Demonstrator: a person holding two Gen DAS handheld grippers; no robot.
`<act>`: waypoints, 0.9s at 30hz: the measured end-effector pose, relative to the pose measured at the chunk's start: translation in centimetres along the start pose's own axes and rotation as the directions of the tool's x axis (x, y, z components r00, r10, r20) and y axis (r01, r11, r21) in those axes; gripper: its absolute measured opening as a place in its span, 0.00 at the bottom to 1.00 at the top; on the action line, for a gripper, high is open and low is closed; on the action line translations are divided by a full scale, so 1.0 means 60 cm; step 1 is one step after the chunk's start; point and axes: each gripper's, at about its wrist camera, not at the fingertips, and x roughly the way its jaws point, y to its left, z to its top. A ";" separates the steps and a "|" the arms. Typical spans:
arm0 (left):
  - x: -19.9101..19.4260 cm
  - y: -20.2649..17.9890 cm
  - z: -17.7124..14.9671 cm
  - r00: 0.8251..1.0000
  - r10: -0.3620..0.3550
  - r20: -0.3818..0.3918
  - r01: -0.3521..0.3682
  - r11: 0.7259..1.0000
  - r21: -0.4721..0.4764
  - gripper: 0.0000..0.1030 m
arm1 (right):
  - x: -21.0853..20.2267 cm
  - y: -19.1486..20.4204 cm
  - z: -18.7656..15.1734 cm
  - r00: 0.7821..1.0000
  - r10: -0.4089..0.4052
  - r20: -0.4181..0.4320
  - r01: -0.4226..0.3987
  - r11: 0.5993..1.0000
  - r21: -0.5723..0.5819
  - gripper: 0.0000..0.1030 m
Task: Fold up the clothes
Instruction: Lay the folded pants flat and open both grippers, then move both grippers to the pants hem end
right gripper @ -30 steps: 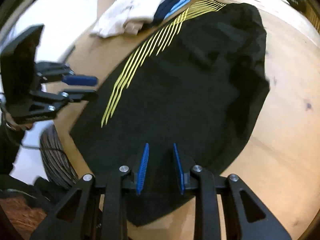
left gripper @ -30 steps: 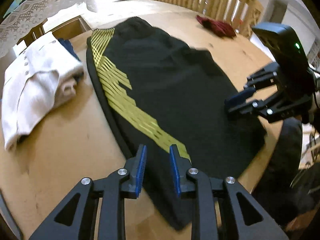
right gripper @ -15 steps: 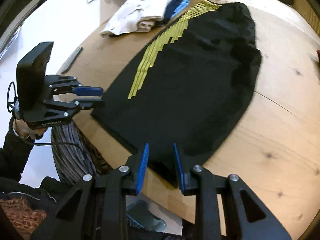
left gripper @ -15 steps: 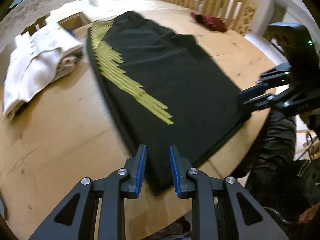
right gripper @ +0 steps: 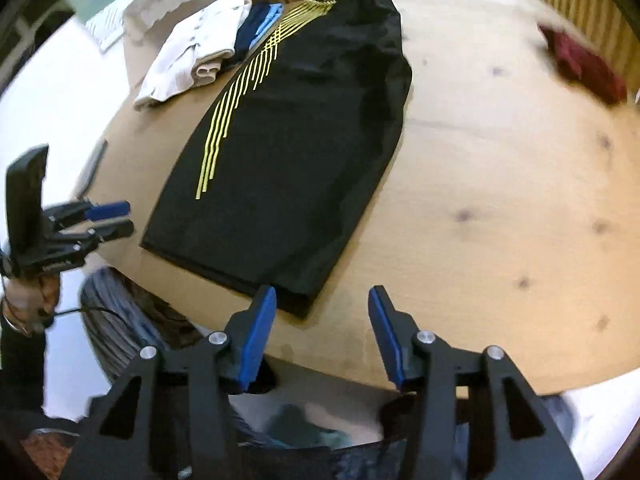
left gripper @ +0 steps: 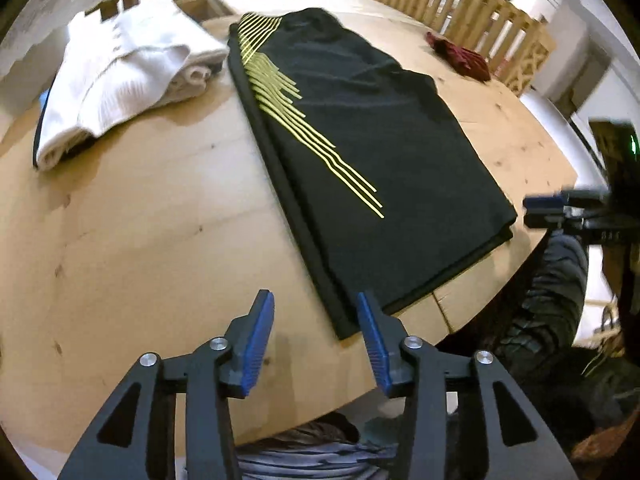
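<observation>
A black garment with yellow stripes [left gripper: 372, 140] lies flat and folded lengthwise on the round wooden table [left gripper: 140, 220]. It also shows in the right wrist view [right gripper: 288, 152]. My left gripper [left gripper: 316, 320] is open and empty, hovering just off the garment's near left corner. My right gripper [right gripper: 322, 316] is open and empty, hovering just off the near right corner. Each gripper shows in the other's view, the right one [left gripper: 548, 212] beyond the hem, the left one [right gripper: 108, 220] off the table edge.
A folded white garment [left gripper: 124, 76] sits on the table left of the black one, with blue clothes [right gripper: 260, 24] beside it. A dark red cloth [left gripper: 460, 56] lies at the far right near a wooden fence [left gripper: 460, 4]. The table edge is close below both grippers.
Both grippers have let go of the garment's hem, opened, and pulled back toward the table edge. The garment now lies flat and stretched out.
</observation>
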 end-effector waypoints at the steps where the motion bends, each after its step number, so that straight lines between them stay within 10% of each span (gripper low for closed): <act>1: 0.003 0.001 0.001 1.000 -0.015 -0.007 0.015 1.000 -0.021 0.43 | 0.012 -0.002 -0.001 1.000 0.013 -0.006 -0.013 1.000 0.023 0.47; 27: 0.025 -0.067 -0.018 0.996 0.070 -0.059 -0.059 0.983 0.173 0.45 | 0.028 0.065 -0.013 0.996 -0.079 0.033 0.085 0.965 -0.248 0.51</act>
